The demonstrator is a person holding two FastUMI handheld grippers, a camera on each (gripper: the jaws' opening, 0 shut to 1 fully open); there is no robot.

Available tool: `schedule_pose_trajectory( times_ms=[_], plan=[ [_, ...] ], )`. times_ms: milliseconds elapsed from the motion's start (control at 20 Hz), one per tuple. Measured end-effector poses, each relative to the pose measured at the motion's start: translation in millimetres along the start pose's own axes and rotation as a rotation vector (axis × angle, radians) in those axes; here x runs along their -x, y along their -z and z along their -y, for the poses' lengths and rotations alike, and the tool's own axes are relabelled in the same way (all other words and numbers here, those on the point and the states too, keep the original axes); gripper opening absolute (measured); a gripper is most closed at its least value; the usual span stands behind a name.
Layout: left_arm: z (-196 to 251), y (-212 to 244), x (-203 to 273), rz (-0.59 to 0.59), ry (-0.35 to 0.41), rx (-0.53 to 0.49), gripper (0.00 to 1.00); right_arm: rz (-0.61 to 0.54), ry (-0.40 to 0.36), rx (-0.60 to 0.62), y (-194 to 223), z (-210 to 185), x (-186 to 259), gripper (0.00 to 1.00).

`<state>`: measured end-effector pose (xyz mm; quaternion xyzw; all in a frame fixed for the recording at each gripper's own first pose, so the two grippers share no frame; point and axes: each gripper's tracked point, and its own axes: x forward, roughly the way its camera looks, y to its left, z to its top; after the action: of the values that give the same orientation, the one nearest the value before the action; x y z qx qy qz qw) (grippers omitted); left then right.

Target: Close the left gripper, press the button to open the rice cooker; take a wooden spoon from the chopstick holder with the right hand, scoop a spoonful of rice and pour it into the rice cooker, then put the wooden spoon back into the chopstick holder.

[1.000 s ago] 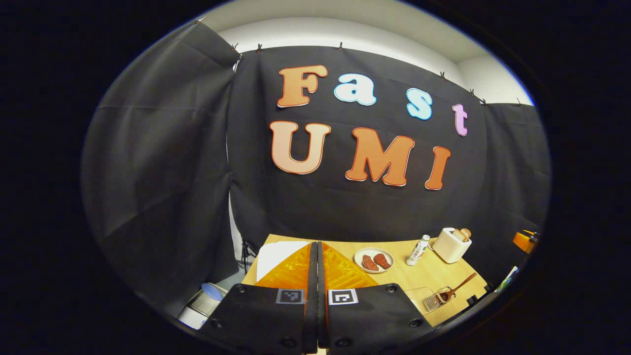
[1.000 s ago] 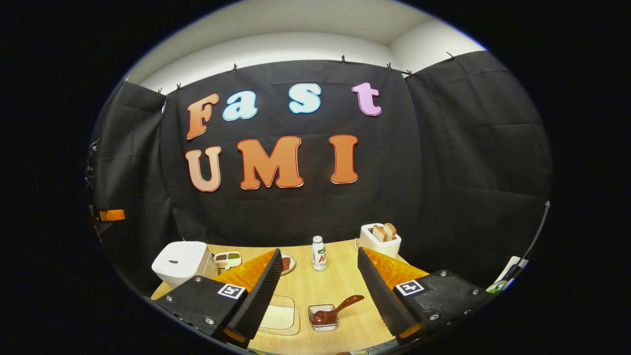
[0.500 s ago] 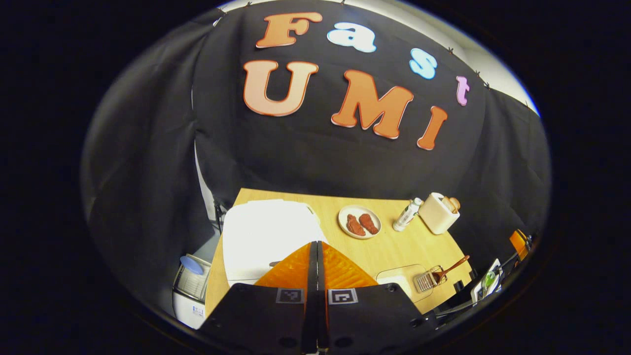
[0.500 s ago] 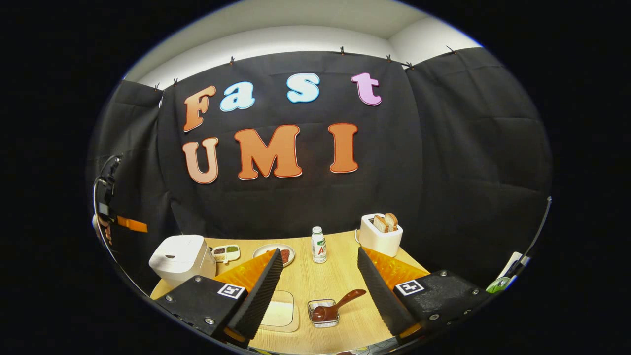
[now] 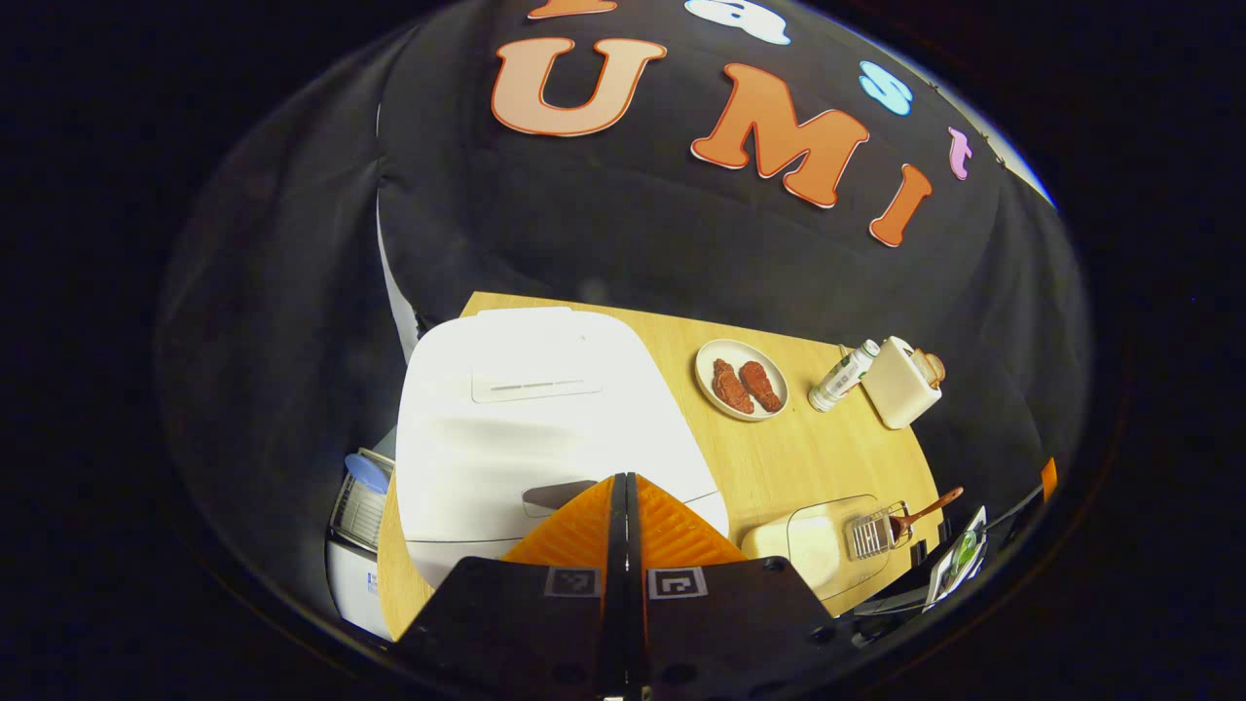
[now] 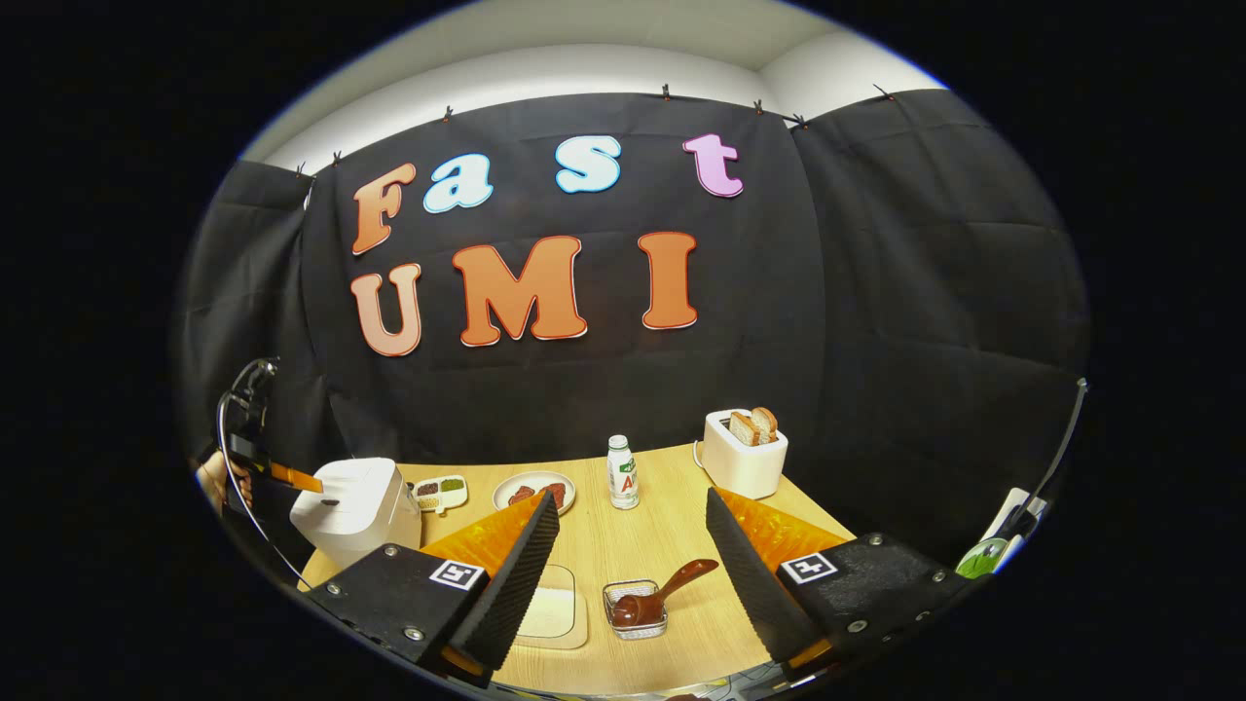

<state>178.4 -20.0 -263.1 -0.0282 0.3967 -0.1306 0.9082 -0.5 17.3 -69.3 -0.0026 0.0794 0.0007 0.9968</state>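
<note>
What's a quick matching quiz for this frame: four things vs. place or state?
Column A:
1. rice cooker
2. wooden spoon
3. left tool
4. right tool

Column B:
a. open, holding nothing
b. fingers together, above the lid button
c. lid down
d. bowl end in the wire chopstick holder

Pairs: 1-c, 2-d, 3-b, 4-a
</note>
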Motion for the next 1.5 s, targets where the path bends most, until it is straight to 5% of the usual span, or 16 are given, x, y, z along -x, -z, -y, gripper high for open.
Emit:
schedule_pose_trajectory(
  times_ms=[300, 1000, 1300, 1500],
  plan=[
    [-15.6, 12.4, -26.4, -0.052, -0.042, -0.004, 0.05, -0.016, 0.023, 0.026, 3.8, 9.3, 1.7, 0.95],
    [-14.4, 17.8, -39.7, -0.103, -0.012, 0.009, 0.05, -0.058, -0.009, -0.013, 21.7, 1.9, -4.1, 0.95],
    [1.0, -75.2, 42.4, 0.244, -0.175, -0.139, 0.05, -0.021, -0.008, -0.027, 7.5, 8.3, -4.2, 0.95],
    [41.5, -116.9, 114.2, 0.443, -0.126, -0.135, 0.05, 0.001, -0.01, -0.032, 1.4, 12.7, -4.6, 0.95]
  ],
)
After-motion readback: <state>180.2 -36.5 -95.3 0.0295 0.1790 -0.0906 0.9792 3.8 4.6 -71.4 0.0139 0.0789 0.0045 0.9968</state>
